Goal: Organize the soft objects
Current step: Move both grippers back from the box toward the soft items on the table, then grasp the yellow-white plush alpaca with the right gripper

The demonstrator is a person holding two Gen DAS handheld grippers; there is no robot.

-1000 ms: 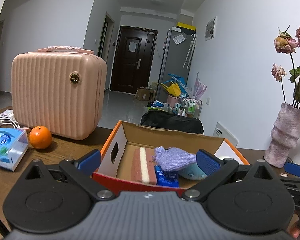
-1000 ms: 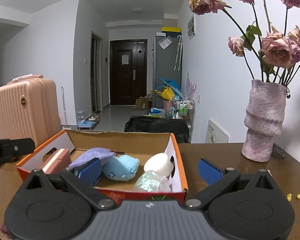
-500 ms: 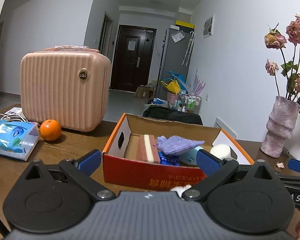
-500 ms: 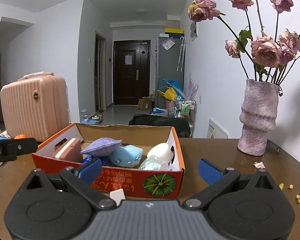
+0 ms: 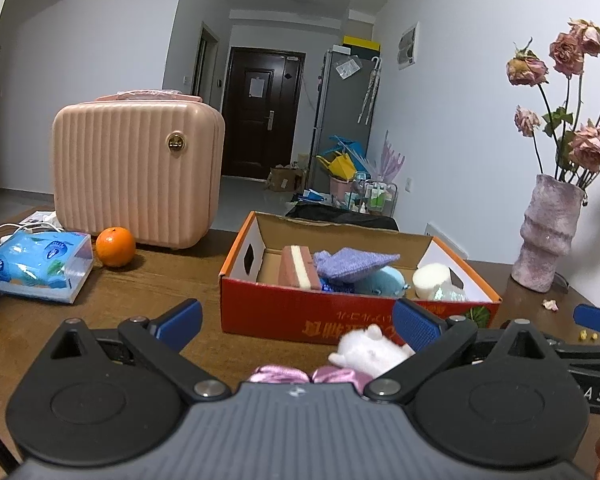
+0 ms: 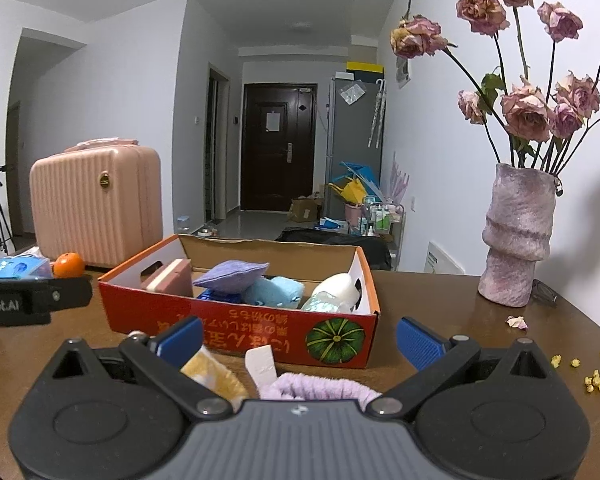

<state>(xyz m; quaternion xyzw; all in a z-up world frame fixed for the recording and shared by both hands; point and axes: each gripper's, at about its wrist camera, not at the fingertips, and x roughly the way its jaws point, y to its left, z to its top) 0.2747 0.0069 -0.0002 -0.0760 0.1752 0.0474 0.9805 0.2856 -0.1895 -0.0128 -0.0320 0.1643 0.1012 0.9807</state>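
Observation:
An orange-red cardboard box (image 5: 340,312) (image 6: 236,320) stands on the wooden table. It holds a pink-and-white sponge (image 5: 298,266), a purple cloth (image 5: 354,264) (image 6: 232,274), a light blue plush (image 5: 382,280) (image 6: 274,292) and a white roll (image 5: 432,278) (image 6: 338,286). In front of the box lie a white plush (image 5: 366,350), a shiny pink item (image 5: 278,374), a purple fuzzy item (image 6: 320,386) and a yellow item (image 6: 214,374). My left gripper (image 5: 298,320) is open and empty, short of the box. My right gripper (image 6: 300,338) is open and empty above the loose items.
A pink suitcase (image 5: 138,172), an orange (image 5: 115,247) and a blue tissue pack (image 5: 40,266) sit at the left. A pink vase of dried roses (image 6: 516,236) stands at the right. Yellow crumbs (image 6: 592,376) and a petal (image 6: 516,322) lie on the table.
Both grippers have pulled back from over the box toward the near side. The loose soft items in front of the box have come into view. Both stay open.

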